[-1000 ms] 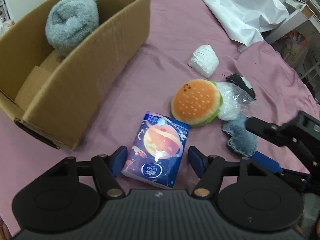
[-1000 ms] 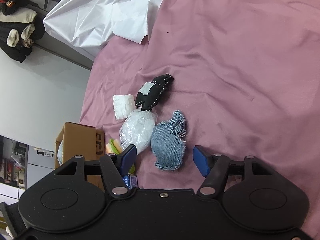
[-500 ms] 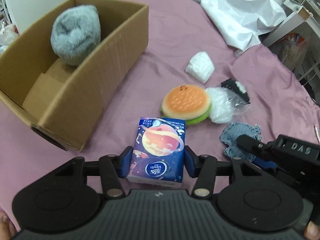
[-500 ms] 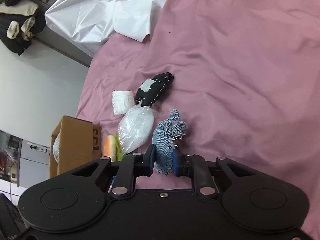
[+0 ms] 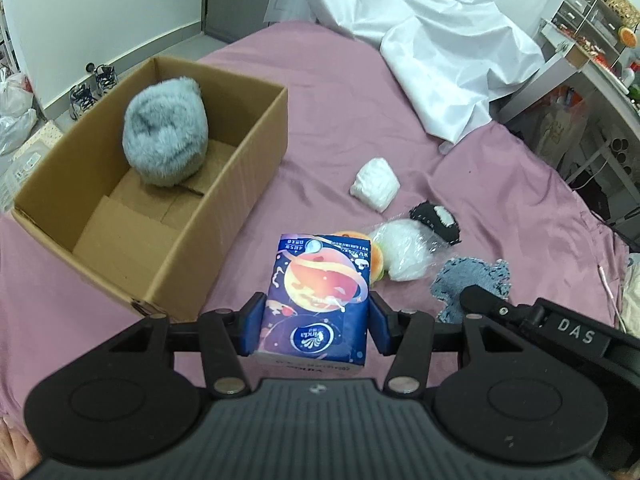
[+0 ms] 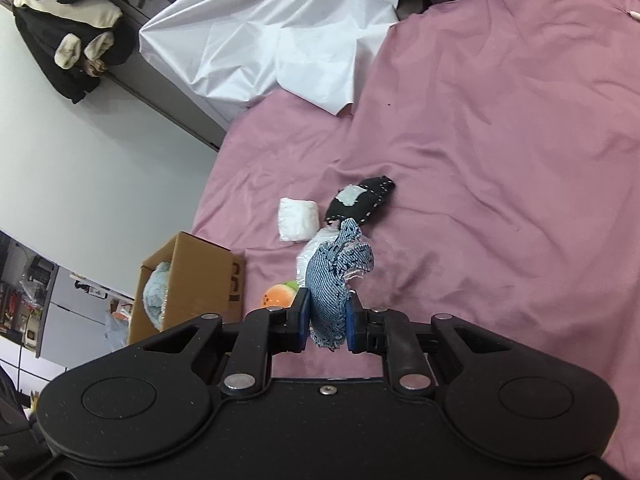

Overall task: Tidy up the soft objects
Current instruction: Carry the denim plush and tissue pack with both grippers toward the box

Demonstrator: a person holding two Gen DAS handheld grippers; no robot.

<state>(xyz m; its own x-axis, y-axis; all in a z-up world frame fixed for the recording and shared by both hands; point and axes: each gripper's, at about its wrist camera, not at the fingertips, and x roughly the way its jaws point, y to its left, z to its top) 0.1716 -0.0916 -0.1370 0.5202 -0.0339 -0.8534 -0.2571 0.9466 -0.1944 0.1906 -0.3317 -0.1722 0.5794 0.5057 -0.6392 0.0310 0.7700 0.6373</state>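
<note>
Plainly, the coming move turns on where the open brown cardboard box (image 5: pixel 224 184) lies from each loaded tool. The left tool (image 5: pixel 316 322) is clamped on a dark blue tissue pack printed with an orange planet (image 5: pixel 316 300), its blue pads pressing the pack's two long sides, so the pack's long axis runs straight ahead along the fingers. In the left wrist view the box sits ahead and to the left of that tool, near it, with its long axis running away and to the right, and its near corner just beside the left finger. A fluffy grey plush ball (image 5: pixel 166 136) fills the far end; the near half of the box floor is bare cardboard, which I judge the likely place for the pack.

The right tool (image 6: pixel 325 322) is closed on a frayed blue denim patch (image 6: pixel 334 280), which stands up between its pads, clear of the mauve bed sheet (image 6: pixel 500 160). From that side the box (image 6: pixel 192 276) is farther off, to the left, beyond an orange burger-shaped plush (image 6: pixel 278 294), so the left hand is the nearer of the two and probably goes first.

Left on the sheet, well apart from the box, are a white wrapped wad (image 5: pixel 375 184), a clear plastic bag of white stuffing (image 5: pixel 404 254) and a black stitched fabric piece with a pale patch (image 5: pixel 436 218).
</note>
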